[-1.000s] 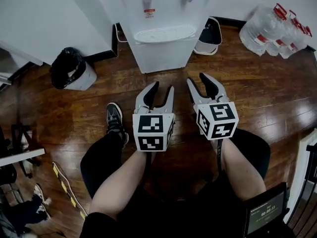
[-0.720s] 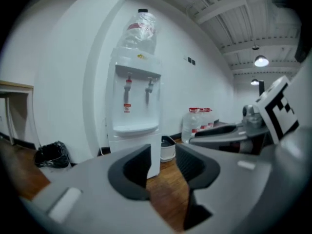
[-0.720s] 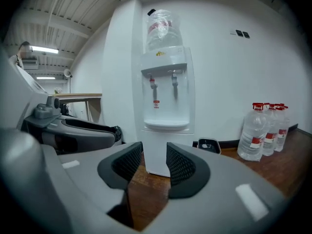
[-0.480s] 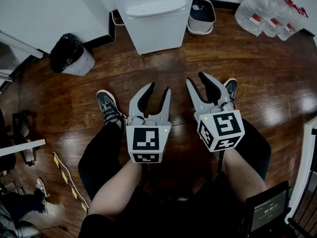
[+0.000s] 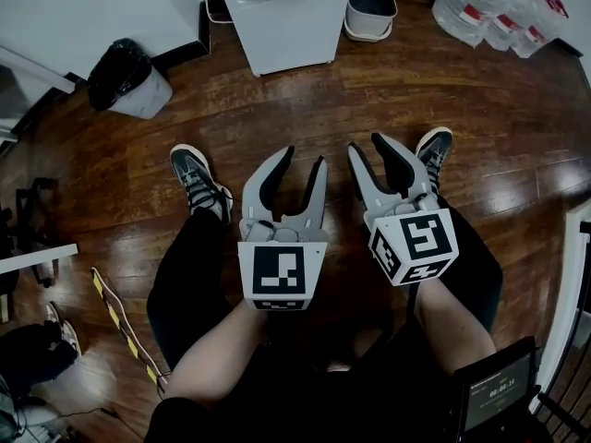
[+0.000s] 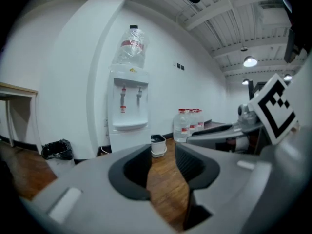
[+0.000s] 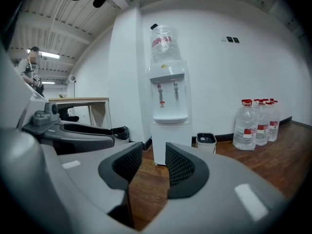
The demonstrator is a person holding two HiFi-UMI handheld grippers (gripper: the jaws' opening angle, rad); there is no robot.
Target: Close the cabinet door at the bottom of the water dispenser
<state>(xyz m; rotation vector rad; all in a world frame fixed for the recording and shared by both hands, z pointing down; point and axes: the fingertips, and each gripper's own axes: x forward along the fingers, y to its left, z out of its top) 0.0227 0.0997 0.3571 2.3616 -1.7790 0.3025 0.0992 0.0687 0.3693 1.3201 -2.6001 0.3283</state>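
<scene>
Water dispenser (image 5: 282, 21) has receded; left tool (image 5: 303, 160) gapes empty, right tool (image 5: 367, 148) just narrowed, likewise empty, apart.

The left tool (image 5: 303, 158) and right tool (image 5: 367, 146) have drawn back, well apart from the water dispenser (image 5: 286, 17), the right tool's empty jaws having just closed a little.

A dark, glossy wooden floor (image 5: 305, 109) runs up to plain white walls (image 6: 68, 72). A bin lined with a black bag (image 5: 125, 77) stands against the wall, and large water bottles (image 5: 489, 7) cluster in a corner. A round ceiling lamp (image 6: 250, 61) glows beneath the white beamed ceiling (image 6: 234, 13).
</scene>
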